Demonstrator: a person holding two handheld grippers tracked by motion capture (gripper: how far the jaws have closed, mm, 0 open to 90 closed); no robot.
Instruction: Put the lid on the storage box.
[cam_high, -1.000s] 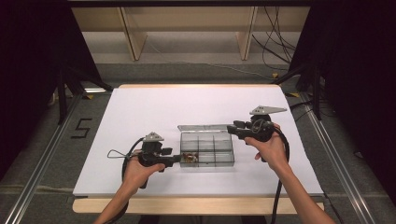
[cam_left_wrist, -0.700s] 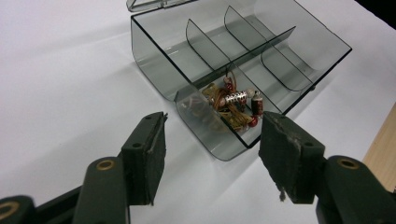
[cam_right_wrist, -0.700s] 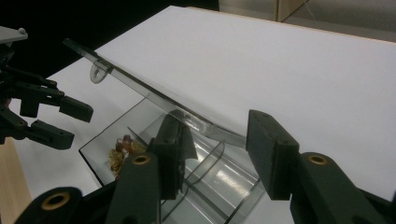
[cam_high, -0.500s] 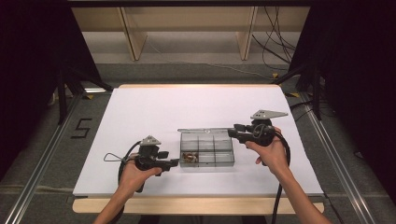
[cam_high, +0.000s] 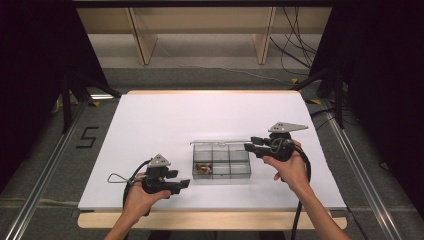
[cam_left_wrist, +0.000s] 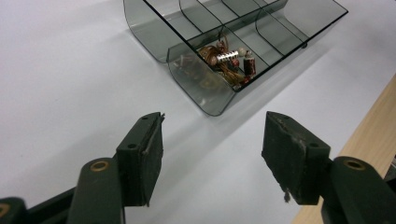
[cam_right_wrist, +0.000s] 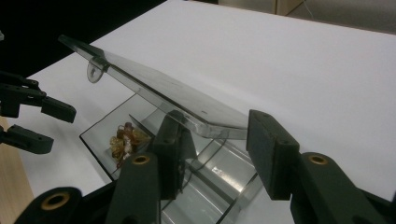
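A clear compartment box (cam_high: 222, 176) lies on the white table sheet (cam_high: 200, 115). Small brown and silver electronic parts (cam_high: 202, 170) fill its front left compartment (cam_left_wrist: 224, 58). Its clear lid (cam_high: 220, 142) stands raised along the back. My right gripper (cam_high: 250, 144) is at the lid's right end. There the lid (cam_right_wrist: 154, 86) slants over the box (cam_right_wrist: 224, 172), its end between my right gripper's (cam_right_wrist: 217, 126) wide-apart jaws and resting on the left finger (cam_right_wrist: 173, 140). My left gripper (cam_high: 181, 179) is left of the box, open and empty (cam_left_wrist: 212, 154); its jaws have just been opening.
The table's wooden front edge (cam_high: 210, 220) runs close behind my left hand and shows at the right of the left gripper view (cam_left_wrist: 373, 126). My left gripper (cam_right_wrist: 46, 123) shows at the left of the right gripper view. Shelf legs (cam_high: 140, 40) stand beyond the table.
My left gripper has drawn back from the box's front left compartment toward the near table edge, jaws wider. The right hand and the raised lid have barely moved.
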